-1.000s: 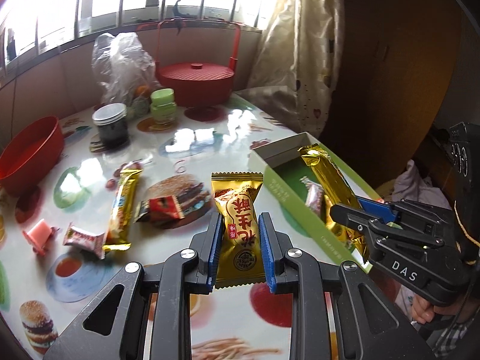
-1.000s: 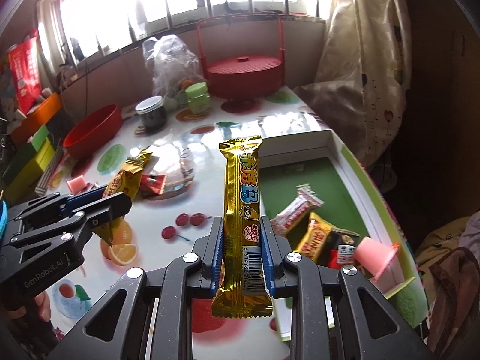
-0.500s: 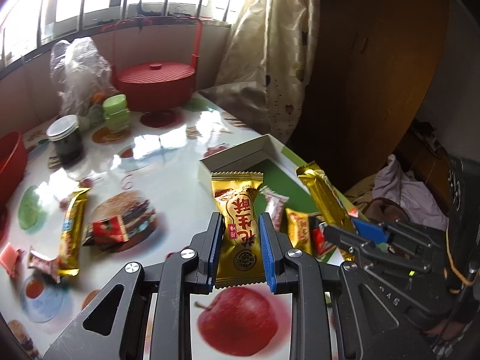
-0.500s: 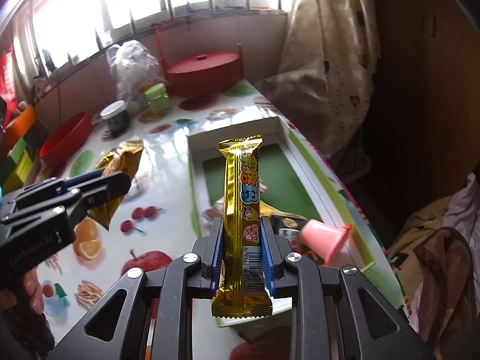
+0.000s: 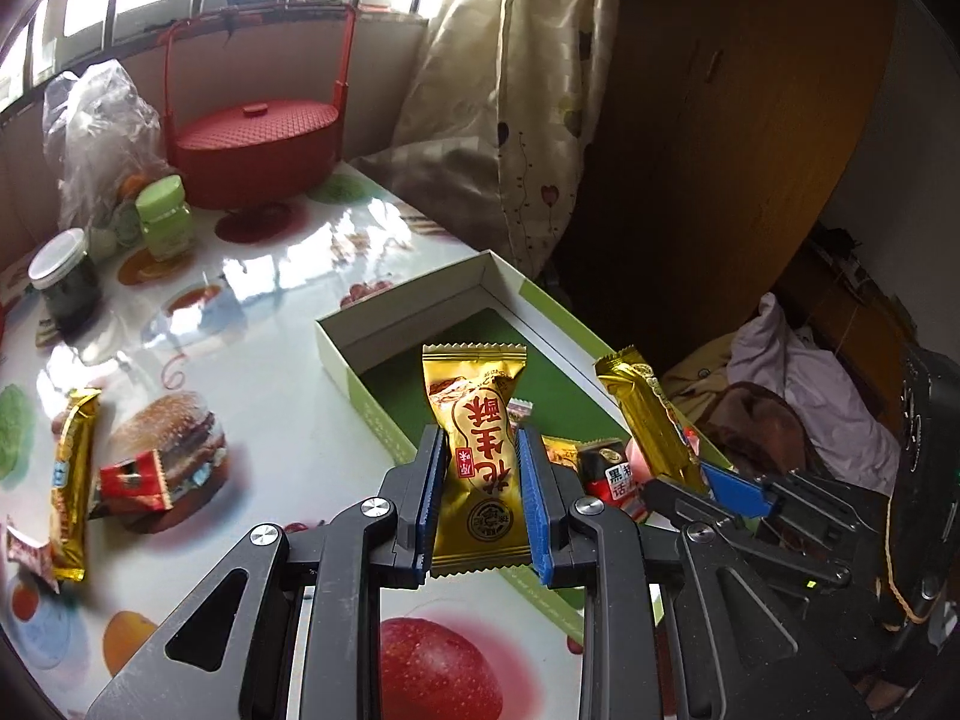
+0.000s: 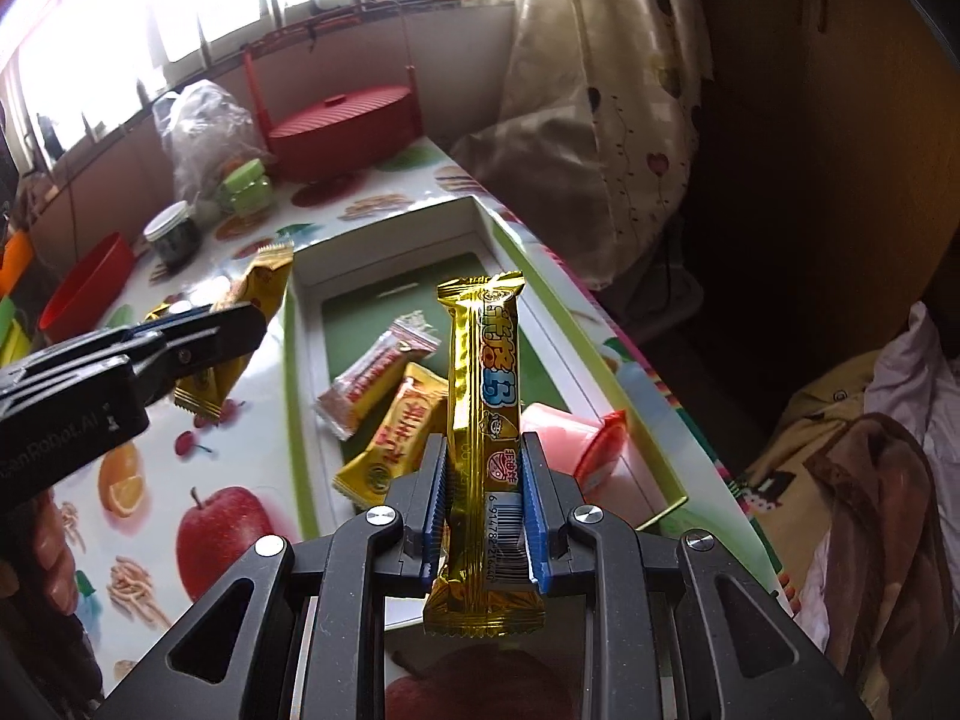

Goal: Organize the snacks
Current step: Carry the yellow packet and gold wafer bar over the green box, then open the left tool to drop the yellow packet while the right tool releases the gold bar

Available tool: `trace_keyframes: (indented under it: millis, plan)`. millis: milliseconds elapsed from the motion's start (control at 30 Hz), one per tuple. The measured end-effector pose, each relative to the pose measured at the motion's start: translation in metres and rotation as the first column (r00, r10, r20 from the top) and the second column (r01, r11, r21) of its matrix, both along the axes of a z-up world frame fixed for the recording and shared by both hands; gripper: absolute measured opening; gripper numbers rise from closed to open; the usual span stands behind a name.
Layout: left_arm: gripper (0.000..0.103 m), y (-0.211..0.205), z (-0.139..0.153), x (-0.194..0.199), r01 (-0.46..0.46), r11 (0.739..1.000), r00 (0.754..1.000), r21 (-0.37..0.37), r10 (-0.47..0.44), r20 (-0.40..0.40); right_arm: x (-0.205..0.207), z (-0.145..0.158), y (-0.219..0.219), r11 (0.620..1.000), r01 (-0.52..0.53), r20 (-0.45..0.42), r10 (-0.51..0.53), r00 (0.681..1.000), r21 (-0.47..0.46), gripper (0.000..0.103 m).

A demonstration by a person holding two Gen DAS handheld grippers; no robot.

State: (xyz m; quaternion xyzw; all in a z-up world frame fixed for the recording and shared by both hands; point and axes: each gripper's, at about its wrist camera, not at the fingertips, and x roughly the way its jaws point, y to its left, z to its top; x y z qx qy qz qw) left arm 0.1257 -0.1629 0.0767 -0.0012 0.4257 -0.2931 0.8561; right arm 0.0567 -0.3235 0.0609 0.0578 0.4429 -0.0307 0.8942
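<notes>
Both grippers loaded, both now carried over toward the box.

Left gripper (image 5: 480, 498): jaws closed narrow on the gold peanut-candy packet (image 5: 477, 456), held upright, centre of the left wrist frame. One second ago the packet sat in front of open table with the box off at the right edge of frame; now the green-lined box (image 5: 420, 330) lies directly behind it. The left gripper has swung right. Judging by the right wrist view, the packet sits just left of the box's near-left wall, possibly not yet over the interior.

Right gripper (image 6: 483, 510): jaws closed narrow on the long gold bar (image 6: 486, 396), upright, centre frame. A second ago the box was to the right of the bar; now its green floor fills the frame behind it, so this gripper appears to be over the interior.

Already in the box, right wrist view: clear-wrapped red candy (image 6: 372, 372), flat gold packet (image 6: 402, 432), pink jelly cup (image 6: 576, 444) at lower right.

Still out on the table (image 5: 270, 420), lower left of the left wrist frame: a second gold bar (image 5: 71, 480) and a red wrapper (image 5: 132, 477).

Judgement: transport nearly finished; release comes next. The right bar looks ready to drop; the left packet likely needs a little more travel right. At least two loose snacks remain afterwards.
</notes>
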Motion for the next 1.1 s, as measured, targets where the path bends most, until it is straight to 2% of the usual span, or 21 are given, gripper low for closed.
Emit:
trace_keyframes:
  millis: [433, 1100]
  plan:
    - [0.026, -0.025, -0.019, 0.006, 0.03, 0.999, 0.999, 0.039, -0.029, -0.032, 0.005, -0.006, -0.009, 0.998, 0.024, -0.007, -0.024, 1.0, -0.055, 0.022]
    - [0.026, -0.035, -0.035, 0.012, 0.046, 0.997, 0.996, 0.057, -0.041, -0.073, 0.011, -0.008, -0.007, 0.999, -0.016, -0.021, 0.015, 1.0, -0.047, 0.022]
